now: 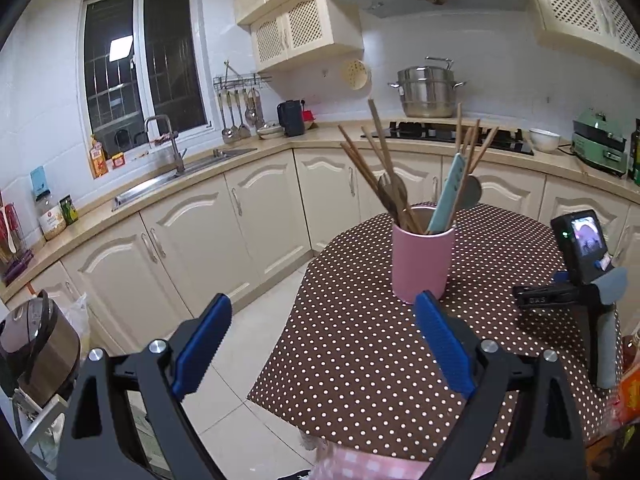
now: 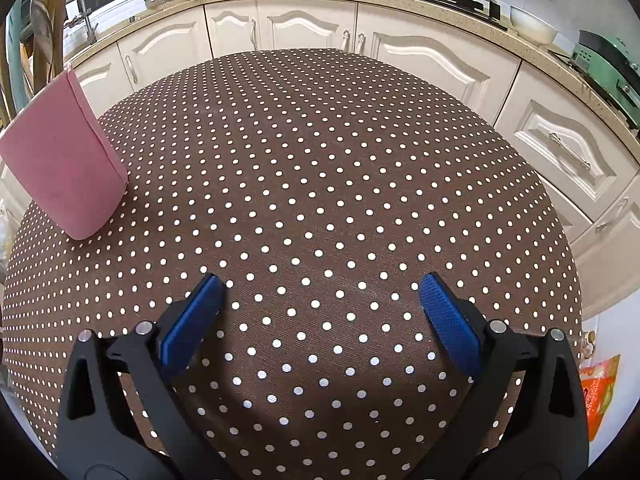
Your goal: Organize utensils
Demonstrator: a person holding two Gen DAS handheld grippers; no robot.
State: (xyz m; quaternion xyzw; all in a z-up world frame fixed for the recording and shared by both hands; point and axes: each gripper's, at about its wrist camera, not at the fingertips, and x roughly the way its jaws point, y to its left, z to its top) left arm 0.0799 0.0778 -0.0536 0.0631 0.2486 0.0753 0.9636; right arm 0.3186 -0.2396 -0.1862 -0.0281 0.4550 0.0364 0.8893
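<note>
Utensils stand upright in a pink cup (image 1: pixel 423 262) on the table (image 1: pixel 360 360), which is covered in a brown cloth with white dots. The cup sits just ahead of the left gripper (image 1: pixel 323 312), closer to its right finger; jaws spread wide, nothing between them. In the right wrist view the cup (image 2: pixel 64 160) lies far left of the right gripper (image 2: pixel 320 286), well apart; that one is also spread and empty over bare cloth. Contents: wooden chopsticks (image 1: pixel 362 168) fanned outward, a light blue handle (image 1: pixel 448 192), wooden spoons (image 1: pixel 394 194). The right gripper (image 1: pixel 532 298) shows at the table's right edge.
</note>
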